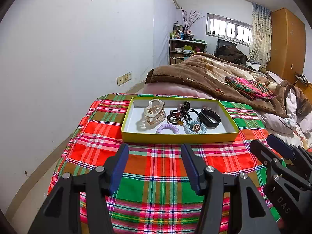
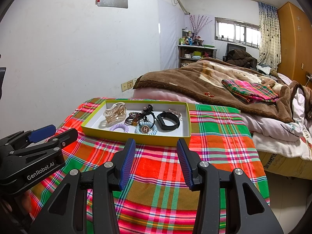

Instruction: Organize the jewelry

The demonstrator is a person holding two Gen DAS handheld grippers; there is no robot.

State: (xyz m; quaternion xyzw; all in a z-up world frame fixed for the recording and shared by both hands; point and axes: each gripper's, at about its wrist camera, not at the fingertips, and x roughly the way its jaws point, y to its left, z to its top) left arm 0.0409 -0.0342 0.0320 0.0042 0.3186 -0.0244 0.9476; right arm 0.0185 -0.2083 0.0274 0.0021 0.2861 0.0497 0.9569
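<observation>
**Tangled pieces, shallow tray: where a pick could go wrong**

On the plaid cloth (image 1: 159, 175), at twelve o'clock from both grippers, sits the yellow tray (image 1: 179, 136) with all the jewelry inside it. The left gripper (image 1: 155, 152) and the right gripper (image 2: 156, 146) each hover short of the tray's near wall, jaws spread, nothing between them.

The likeliest trouble is the knot in the middle. The beaded bracelet (image 1: 174, 116), the black hair tie (image 1: 192, 115) and the blue coil with the H charm (image 1: 196, 128) touch or overlap, so pinching one would probably drag its neighbours out too. The purple coil (image 1: 167, 129) lies close against the near wall at six o'clock; a jaw coming down there could catch the rim and tip or shove the light tray across the cloth. The pale hair claw (image 1: 153, 114) at nine o'clock looks smooth and curved, so it may squirt out of a narrow pinch. The black band (image 1: 211, 117) at three o'clock seems the easiest piece.
</observation>
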